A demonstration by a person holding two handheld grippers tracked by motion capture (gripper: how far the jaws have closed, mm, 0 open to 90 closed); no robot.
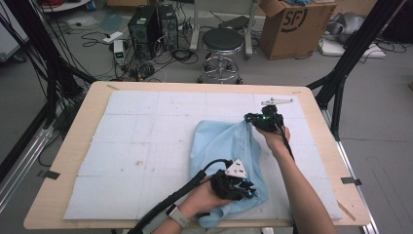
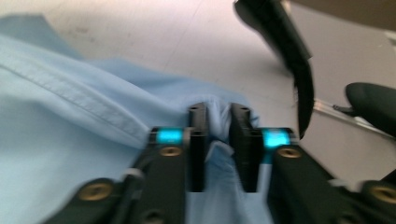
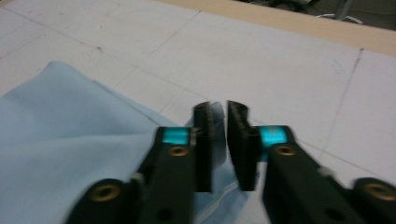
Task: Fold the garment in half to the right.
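A lab floor strewn with cables, a stool point(image 1: 222, 45) and a cardboard box point(image 1: 296, 25) lies beyond the table point(image 1: 68, 161), whose top carries a white mat point(image 1: 146, 141).

On that mat, toward 4 o'clock from its middle, lies the cloth point(image 1: 225, 144) — light blue, folded into a long strip running from 1 o'clock down to 6 o'clock at the near edge. A stitched hem shows in the left gripper view, so it is likely a garment.

The 2 grippers sit at opposite ends, apparently to keep the fold line straight. The right gripper point(image 1: 254, 118) is at the far corner, at 1 o'clock; its jaws stand slightly apart with a thin edge of cloth point(image 3: 215, 108) between them, the pads hardly pressing. The left gripper point(image 1: 249, 190) is at the near end, at 6 o'clock; its jaws are also parted a little, with bunched cloth point(image 2: 218, 122) in the gap — loosely, it seems, as if the fold is being set down and let go.
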